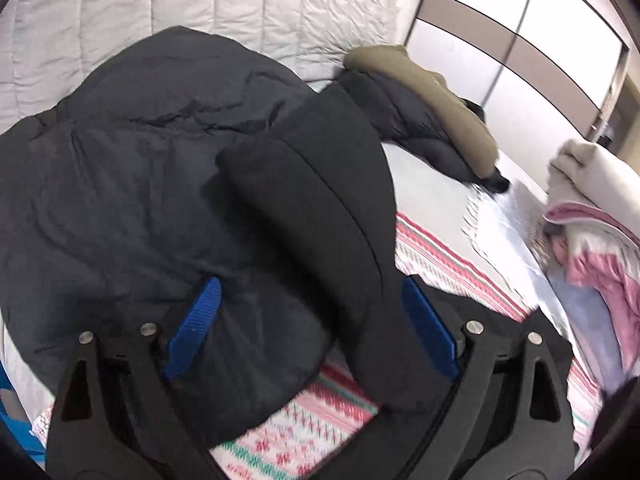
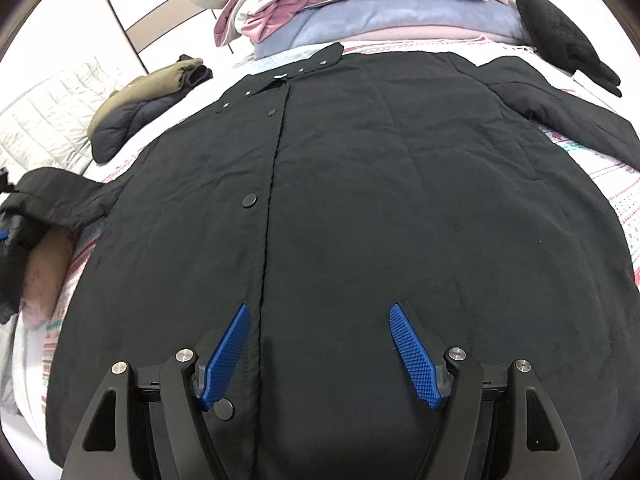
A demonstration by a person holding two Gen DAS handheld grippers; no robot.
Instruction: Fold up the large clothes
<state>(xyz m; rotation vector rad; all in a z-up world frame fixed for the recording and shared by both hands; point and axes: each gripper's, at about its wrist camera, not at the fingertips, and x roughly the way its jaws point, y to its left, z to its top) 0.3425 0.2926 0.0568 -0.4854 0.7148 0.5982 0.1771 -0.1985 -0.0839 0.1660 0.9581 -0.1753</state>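
A large black coat (image 2: 380,208) lies flat, front up, on the patterned bed cover, its snap placket running up the middle and its collar at the far end. My right gripper (image 2: 320,336) is open just above its lower front, empty. In the left wrist view the coat's black sleeve (image 1: 320,216) lies across a dark navy padded garment (image 1: 132,184). My left gripper (image 1: 312,320) is open over the sleeve, with the sleeve passing between its blue fingers (image 1: 196,320). The sleeve end also shows at the left in the right wrist view (image 2: 60,196).
A folded navy and olive jacket (image 1: 432,112) (image 2: 132,116) lies further back. A pile of pink, blue and cream bedding (image 2: 360,4) (image 1: 592,208) sits beyond the collar. A black fleece item (image 2: 560,36) lies far right. A white quilt (image 1: 200,8) and a pink patterned cover (image 1: 304,428) cover the bed.
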